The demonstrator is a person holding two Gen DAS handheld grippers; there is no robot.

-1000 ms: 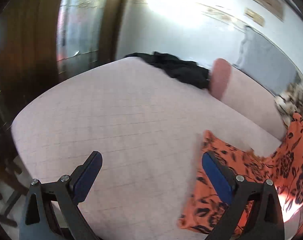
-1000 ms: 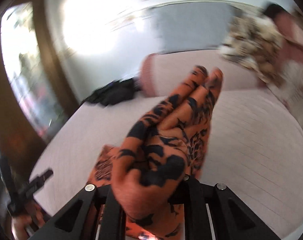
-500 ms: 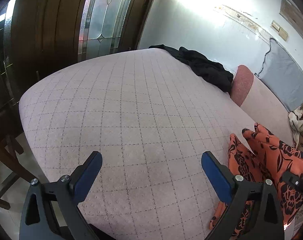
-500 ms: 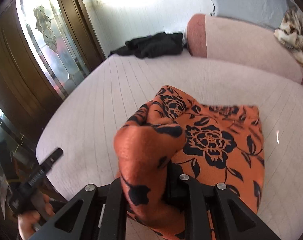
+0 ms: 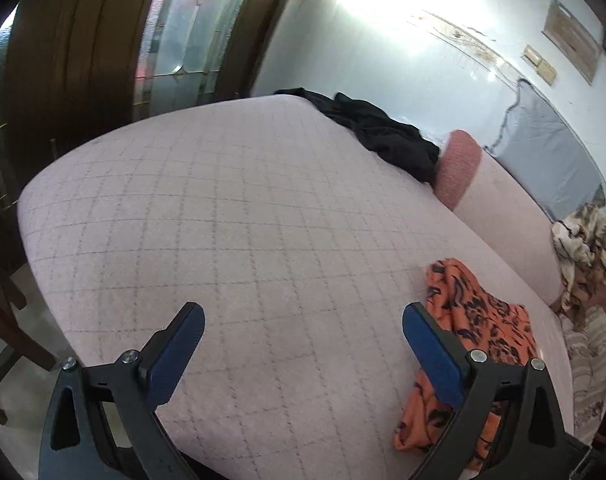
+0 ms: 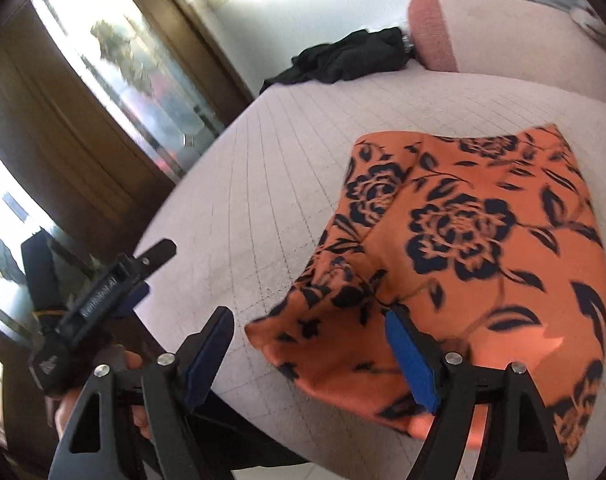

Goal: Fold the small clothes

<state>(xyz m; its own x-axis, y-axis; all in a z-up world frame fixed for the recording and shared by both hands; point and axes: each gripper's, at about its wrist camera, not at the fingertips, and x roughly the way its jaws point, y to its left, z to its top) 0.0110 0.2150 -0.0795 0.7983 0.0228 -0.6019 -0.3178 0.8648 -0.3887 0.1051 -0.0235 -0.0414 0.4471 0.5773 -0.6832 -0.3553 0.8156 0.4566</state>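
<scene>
An orange garment with a black flower print [image 6: 475, 240] lies on the pale pink quilted bed [image 6: 271, 184], partly folded over itself, near the bed's near edge. It also shows in the left wrist view [image 5: 479, 320] at the lower right. My right gripper [image 6: 309, 344] is open and empty, just in front of the garment's near corner. My left gripper [image 5: 303, 332] is open and empty above bare bed [image 5: 243, 220]. The left gripper also shows in the right wrist view [image 6: 115, 284], off the bed's left edge.
A black garment [image 5: 379, 132] lies at the bed's far edge. A pink bolster [image 5: 459, 168] and a grey pillow [image 5: 543, 148] sit by the wall. A patterned cloth heap [image 5: 587, 248] lies at the right. A wooden door with glass [image 5: 175, 36] stands to the left.
My right gripper has opened and let go of the orange garment, which now lies on the bed. My left gripper has stayed open.
</scene>
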